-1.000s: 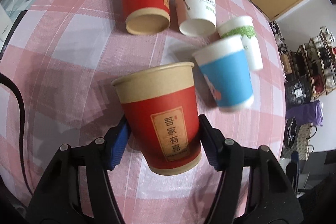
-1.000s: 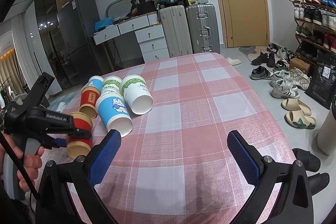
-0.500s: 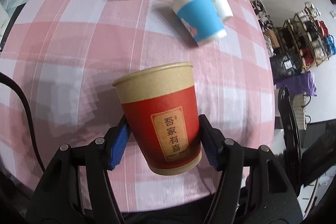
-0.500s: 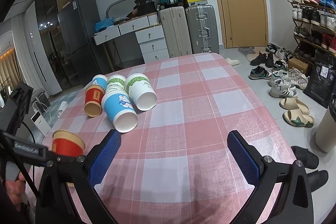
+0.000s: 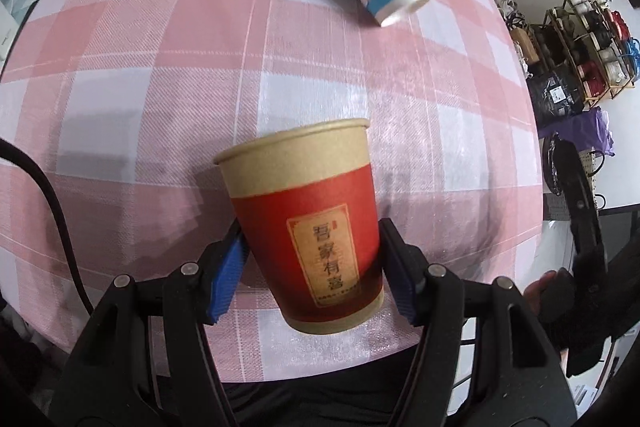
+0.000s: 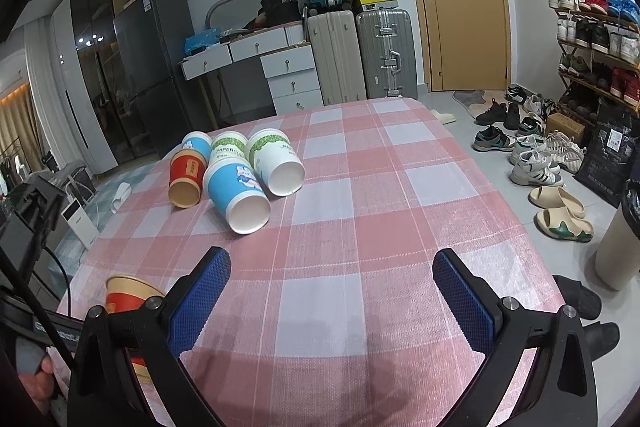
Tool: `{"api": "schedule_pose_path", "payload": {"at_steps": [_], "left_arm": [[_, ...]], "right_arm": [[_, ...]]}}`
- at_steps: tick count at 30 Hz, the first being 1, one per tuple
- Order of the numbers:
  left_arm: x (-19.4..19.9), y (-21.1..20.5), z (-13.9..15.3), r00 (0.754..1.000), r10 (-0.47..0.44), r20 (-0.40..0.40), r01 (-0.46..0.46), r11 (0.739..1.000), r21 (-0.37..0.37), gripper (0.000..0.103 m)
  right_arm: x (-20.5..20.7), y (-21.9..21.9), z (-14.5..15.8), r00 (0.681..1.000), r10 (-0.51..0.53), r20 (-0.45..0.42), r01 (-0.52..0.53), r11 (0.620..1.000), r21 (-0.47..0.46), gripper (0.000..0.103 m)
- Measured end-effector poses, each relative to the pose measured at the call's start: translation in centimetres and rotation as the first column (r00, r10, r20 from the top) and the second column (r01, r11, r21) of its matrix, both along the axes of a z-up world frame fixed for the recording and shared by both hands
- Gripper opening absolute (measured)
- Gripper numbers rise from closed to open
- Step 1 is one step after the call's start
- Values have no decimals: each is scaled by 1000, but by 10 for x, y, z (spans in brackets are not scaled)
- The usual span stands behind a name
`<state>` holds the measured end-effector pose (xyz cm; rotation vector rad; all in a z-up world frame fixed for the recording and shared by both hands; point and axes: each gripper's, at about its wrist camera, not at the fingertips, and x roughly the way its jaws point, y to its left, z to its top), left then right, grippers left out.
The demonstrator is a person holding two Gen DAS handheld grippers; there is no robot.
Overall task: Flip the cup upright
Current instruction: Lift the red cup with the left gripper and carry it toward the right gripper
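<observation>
- Red cup (image 5: 310,227): kraft-brown rim band, red body, beige label with Chinese characters. Clamped at its lower body between the blue pads of the left tool (image 5: 316,267); rim away from the camera, base toward it, over the near edge of the surface (image 5: 160,67). Whether the base touches the cloth cannot be told.
- Same cup in the right wrist view (image 6: 128,297): at the near left corner, largely hidden behind the tool frames.
- Surface: covered in pink-and-white checked cloth.
- Blue cup (image 6: 238,193): on its side, mouth toward the near edge, in the far left part.
- Second red cup (image 6: 185,177): on its side, just left of the blue one.
- White cup with green band (image 6: 276,163): on its side, just right of the blue one.
- Two more cups behind these, partly hidden.
- Right tool (image 6: 328,301): pads wide apart, holding nothing, over the near edge, pointing across the surface.
- Hand (image 6: 34,375): on the left tool's handle, cut off at the frame edge.
- Black cable (image 5: 56,203): crosses the near left corner.
</observation>
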<state>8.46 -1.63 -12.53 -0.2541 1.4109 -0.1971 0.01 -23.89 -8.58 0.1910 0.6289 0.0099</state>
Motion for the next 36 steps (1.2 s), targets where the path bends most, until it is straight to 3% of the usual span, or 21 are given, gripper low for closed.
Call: {"api": "schedule_pose_path", "payload": {"at_steps": [24,27,33,36], "left_arm": [[2,-8,1,997,-69,20,68,997,40,62],[1,-4,6,999,-48,21,46,997,66,68],[-4,-3,29,996,-68,50,67,998,19,81],[-7,-4,45,993,-80,87,79,997,10,82]], "right_arm": [[-2,4,-2,1000,8,-21,-8,1000,-16,103],[-1,6,-2,1000,14,-19,-14,1000,-17,103],[0,7,-2,1000,14,-20,-14,1000,-18,103],[-1,7,-2,1000,12,-23,-12,1000,-16,103]]}}
